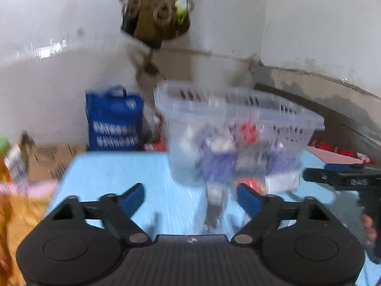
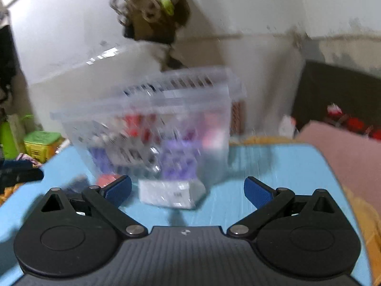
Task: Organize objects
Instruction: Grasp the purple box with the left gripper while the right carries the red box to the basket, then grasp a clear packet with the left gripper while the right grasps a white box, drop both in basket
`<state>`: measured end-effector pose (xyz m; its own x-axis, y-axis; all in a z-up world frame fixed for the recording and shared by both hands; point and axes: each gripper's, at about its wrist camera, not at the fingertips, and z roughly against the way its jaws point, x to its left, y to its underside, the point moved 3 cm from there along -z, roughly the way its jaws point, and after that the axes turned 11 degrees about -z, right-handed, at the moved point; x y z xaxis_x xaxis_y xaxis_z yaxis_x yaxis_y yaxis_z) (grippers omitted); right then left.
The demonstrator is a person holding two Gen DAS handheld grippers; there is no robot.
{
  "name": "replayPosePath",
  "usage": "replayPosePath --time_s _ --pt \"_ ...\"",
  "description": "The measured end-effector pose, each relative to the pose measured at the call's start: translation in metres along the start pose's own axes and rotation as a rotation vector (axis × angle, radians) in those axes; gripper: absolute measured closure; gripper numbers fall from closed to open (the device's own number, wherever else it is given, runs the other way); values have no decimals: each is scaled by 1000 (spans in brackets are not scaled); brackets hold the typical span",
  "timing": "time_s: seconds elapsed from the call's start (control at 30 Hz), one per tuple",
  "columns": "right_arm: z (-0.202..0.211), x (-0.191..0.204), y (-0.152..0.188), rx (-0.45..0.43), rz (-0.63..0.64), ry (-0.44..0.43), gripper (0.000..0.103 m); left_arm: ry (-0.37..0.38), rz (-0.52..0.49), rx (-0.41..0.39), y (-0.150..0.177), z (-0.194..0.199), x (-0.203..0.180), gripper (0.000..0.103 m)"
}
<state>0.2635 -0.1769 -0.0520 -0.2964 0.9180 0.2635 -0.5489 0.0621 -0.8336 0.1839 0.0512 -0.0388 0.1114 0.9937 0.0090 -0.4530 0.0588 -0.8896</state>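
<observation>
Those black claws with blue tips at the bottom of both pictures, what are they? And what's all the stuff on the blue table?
They are grabbing tools, one held in each of a person's hands. A small camera sits on each tool and looks out along its two fingers, so you get one picture from the left gripper and one from the right gripper. Both are open and hold nothing. On the light blue table stands a clear plastic basket with red, purple and white things inside, too blurry to name. In front of it lie a white packet, something red and a small blurry item. The pictures are smeared because the hands are moving.
</observation>
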Motion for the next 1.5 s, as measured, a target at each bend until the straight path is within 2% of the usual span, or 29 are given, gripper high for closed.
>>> replayPosePath --time_s 0.2,0.3,0.37,0.47,0.53,0.6,0.63,0.7,0.97,1.23,1.5 --pt "-38 14 5 109 23 37 0 6 -6 53 14 -18 -4 19" --pt "-40 17 8 119 35 34 1 7 -12 89 19 -26 -6 19" --pt "-46 19 9 143 55 61 8 13 -19 111 22 -30 -9 19" --pt "-45 19 10 146 45 53 14 16 -37 113 20 -32 -13 19" --pt "-42 19 11 143 50 51 18 1 -54 142 18 -41 -18 29" --pt "-38 19 13 137 60 50 23 -46 -91 156 15 -46 -24 52" --pt "-39 19 12 135 57 44 27 -60 -100 156 14 -48 -26 54" --pt "-36 14 13 132 37 24 28 -51 -85 147 13 -48 -26 61" --pt "-18 8 18 91 11 -5 29 22 46 46 14 -34 -6 61" --pt "-2 13 16 -30 7 -25 29 -17 -21 -51 10 -20 -18 61" --pt "3 13 15 -75 7 -54 29 -30 -29 -79 9 -15 -19 61"
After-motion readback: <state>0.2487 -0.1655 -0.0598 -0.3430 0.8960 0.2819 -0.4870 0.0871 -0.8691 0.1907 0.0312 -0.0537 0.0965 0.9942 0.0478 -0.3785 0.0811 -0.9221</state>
